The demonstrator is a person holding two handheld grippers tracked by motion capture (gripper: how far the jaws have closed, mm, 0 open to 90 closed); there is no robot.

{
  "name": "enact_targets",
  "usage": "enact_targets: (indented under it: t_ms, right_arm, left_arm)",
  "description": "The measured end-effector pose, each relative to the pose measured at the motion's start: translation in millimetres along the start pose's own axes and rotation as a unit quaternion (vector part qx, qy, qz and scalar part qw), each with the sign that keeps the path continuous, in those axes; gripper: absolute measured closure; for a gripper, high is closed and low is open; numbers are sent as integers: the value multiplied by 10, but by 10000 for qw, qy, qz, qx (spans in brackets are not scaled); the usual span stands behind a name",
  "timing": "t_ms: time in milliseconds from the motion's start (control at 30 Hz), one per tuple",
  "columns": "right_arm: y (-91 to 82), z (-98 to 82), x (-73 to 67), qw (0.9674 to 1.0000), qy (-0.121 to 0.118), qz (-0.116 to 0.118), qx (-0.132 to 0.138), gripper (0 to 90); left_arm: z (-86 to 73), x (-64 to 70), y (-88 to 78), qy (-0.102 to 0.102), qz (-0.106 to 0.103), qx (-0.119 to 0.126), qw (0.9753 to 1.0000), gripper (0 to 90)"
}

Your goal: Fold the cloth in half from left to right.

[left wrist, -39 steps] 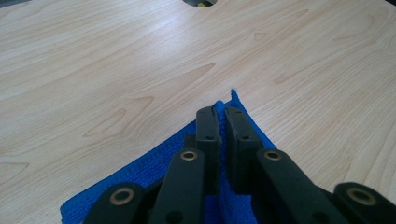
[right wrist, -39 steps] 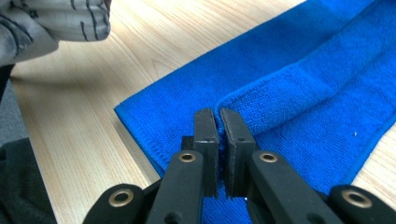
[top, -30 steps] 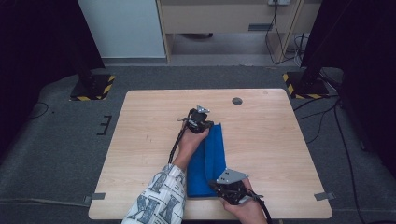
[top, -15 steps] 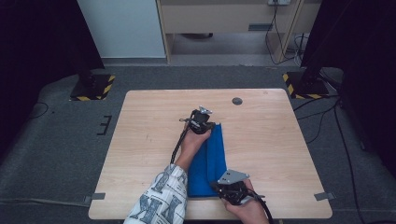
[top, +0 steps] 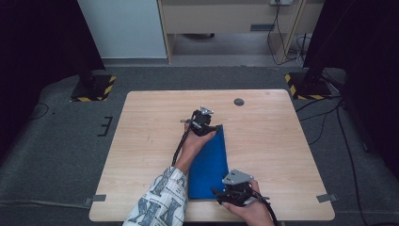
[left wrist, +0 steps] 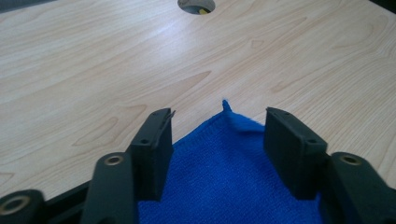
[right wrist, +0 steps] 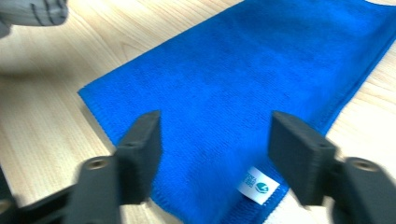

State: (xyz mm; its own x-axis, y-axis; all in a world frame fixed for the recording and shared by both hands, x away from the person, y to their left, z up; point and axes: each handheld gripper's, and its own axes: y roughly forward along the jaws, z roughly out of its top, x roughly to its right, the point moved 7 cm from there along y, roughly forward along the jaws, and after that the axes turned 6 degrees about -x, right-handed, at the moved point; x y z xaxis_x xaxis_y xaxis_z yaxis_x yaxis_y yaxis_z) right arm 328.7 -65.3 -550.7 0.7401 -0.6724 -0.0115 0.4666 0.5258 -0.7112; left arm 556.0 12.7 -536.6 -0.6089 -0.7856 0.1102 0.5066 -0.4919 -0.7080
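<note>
Evidently the step in hand is the let-go after a fold: the blue cloth (top: 209,165) lies flat as a long narrow strip on the bench (top: 141,141), running from just right of the picture's centre down toward the bottom edge of the high view. The left gripper (top: 203,123) sits at the strip's upper end, near the middle of the frame, and the right gripper (top: 235,192) at its lower end, near the bottom centre.

Both have just been opening. In the left gripper view the two black fingers (left wrist: 154,149) stand spread, with the cloth's pointed far corner (left wrist: 227,108) lying on the wood between them (touched by neither pad, as far as the frame shows). In the right gripper view the fingers (right wrist: 140,149) are likewise spread over the cloth's near end, where a small white label (right wrist: 258,185) sits at the lower right of the frame; nothing is pinched there either.

So the cloth looks released and at rest. If a further fold is meant (the strip is long enough to halve end to end), the next move likely calls for closing on one short end's corners, lifting them low, and carrying them over to meet the other end without dragging the layers askew. Otherwise the hands need only lift clear.
</note>
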Motion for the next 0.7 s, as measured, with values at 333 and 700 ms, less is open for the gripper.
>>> enact_targets:
  t_ms: [333, 700]
  right_arm:
    - [43, 21, 170, 9995, 242, -187, 114, 127]
    - [114, 75, 318, 9993, 214, -223, 229, 76]
  left_arm:
    - [-67, -8, -179, 106, -47, 133, 9998, 178]
    - [-327, -173, -388, 56, -100, 97, 9999, 104]
